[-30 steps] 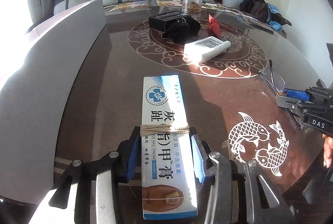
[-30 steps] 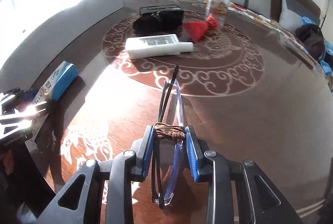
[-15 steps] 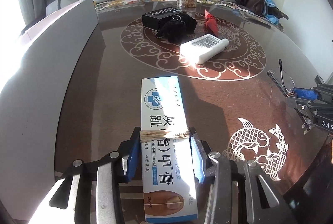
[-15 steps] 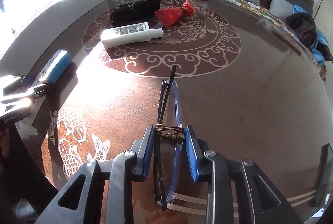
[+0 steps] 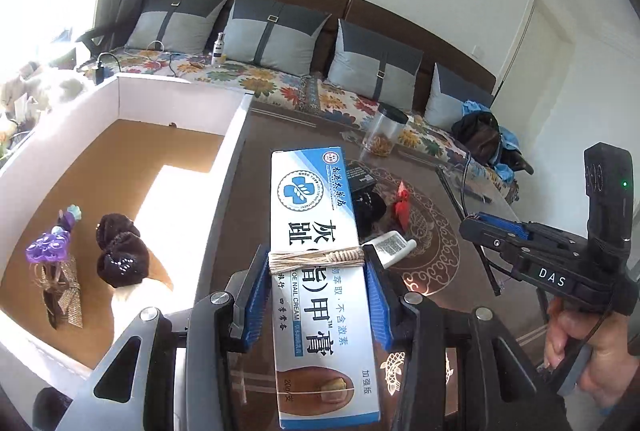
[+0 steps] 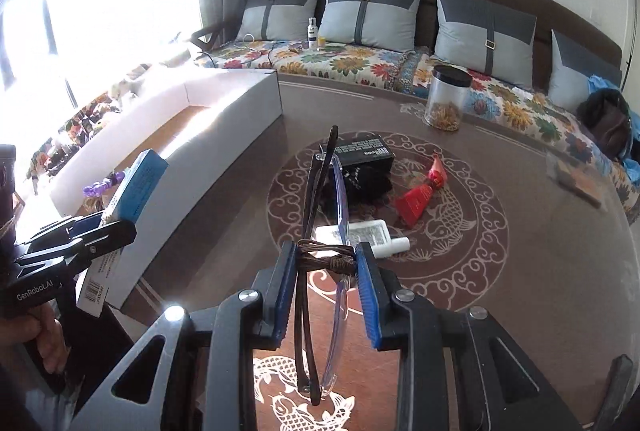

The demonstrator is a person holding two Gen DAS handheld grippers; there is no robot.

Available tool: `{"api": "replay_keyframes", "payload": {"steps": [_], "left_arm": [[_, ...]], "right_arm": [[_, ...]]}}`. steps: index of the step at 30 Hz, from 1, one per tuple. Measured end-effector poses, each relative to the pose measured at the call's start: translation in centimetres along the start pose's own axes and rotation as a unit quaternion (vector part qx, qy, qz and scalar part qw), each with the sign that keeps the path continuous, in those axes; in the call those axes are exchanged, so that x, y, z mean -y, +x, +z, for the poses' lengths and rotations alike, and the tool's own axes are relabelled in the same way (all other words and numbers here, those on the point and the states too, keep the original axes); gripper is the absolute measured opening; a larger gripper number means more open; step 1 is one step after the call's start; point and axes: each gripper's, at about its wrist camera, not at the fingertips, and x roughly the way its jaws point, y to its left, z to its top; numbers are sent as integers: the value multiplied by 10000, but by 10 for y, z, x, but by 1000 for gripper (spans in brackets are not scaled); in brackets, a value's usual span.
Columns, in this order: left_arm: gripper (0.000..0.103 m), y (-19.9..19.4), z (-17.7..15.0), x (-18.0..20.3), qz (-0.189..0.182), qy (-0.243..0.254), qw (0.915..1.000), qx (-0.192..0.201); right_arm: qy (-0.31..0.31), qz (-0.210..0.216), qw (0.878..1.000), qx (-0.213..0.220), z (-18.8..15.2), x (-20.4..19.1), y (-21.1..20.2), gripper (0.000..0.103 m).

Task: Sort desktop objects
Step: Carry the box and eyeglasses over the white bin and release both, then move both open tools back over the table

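My left gripper (image 5: pixel 316 263) is shut on a white-and-blue nail cream box (image 5: pixel 316 231), held in the air above the table beside the open white box (image 5: pixel 232 135). The same cream box (image 6: pixel 138 183) shows at the left of the right wrist view. My right gripper (image 6: pixel 326 263) is shut on folded glasses (image 6: pixel 320 199) with a dark frame, lifted over the brown patterned table (image 6: pixel 540 251). In the left wrist view the right gripper (image 5: pixel 484 227) sits at the right, a hand under it.
The white box holds a purple ornament (image 5: pixel 52 247), a dark brown hair piece (image 5: pixel 118 255) and a glittery item. On the table lie a white tube (image 6: pixel 364 235), a red packet (image 6: pixel 420 195), a black box (image 6: pixel 364 151), a dark cloth and a clear jar (image 6: pixel 444 103). A sofa runs behind.
Both grippers rose off the table with their loads. The left view now looks over the white box's wall into its inside; the sofa and wall came into sight.
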Motion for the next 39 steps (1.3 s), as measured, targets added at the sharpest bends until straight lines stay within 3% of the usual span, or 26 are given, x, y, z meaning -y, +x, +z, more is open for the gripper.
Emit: {"api": "replay_keyframes", "payload": {"steps": [5, 9, 12, 17, 19, 22, 23, 24, 26, 30, 34, 39], "left_arm": [[43, -33, 37, -68, 702, -209, 9969, 296], [43, -29, 41, -131, 1173, -573, 9914, 27], [43, -11, 27, -158, 1296, -741, 9882, -335], [45, 35, 3, -173, 1577, -732, 9785, -1110], [55, 43, -6, -177, 1655, -764, 9744, -1314], [67, 34, -6, -175, 1773, -804, 9746, -1107], [76, 30, -5, -173, 1826, -802, 9747, -1010], [78, 26, -4, -172, 1877, -792, 9749, -902], [78, 19, -1, -165, 1896, -774, 9758, -768], [78, 6, 2, -127, 1581, -594, 9843, -518], [78, 3, -3, -57, 985, -9, 9945, -367], [80, 31, -31, 37, 126, 671, 9952, -703]], "right_arm": [[-251, 830, 9958, 305, 53, -84, 10, 30], [-522, 1368, 9887, 316, 80, -155, 35, 30], [-759, 1520, 9852, 233, 88, -200, 63, 30], [-1079, 1346, 9847, -256, 86, -240, 125, 31], [-1122, 1309, 9830, -633, 83, -242, 151, 32], [-987, 1178, 9842, -875, 83, -233, 168, 42], [-852, 1226, 9856, -791, 84, -226, 164, 53], [-701, 1295, 9870, -645, 85, -217, 157, 64], [-521, 1285, 9898, -319, 85, -199, 137, 76], [-364, 890, 9951, 214, 70, -149, 103, 90], [-211, 70, 9992, 345, 23, -79, 86, 93], [256, -930, 9950, -247, -60, 29, 80, 93]]}}
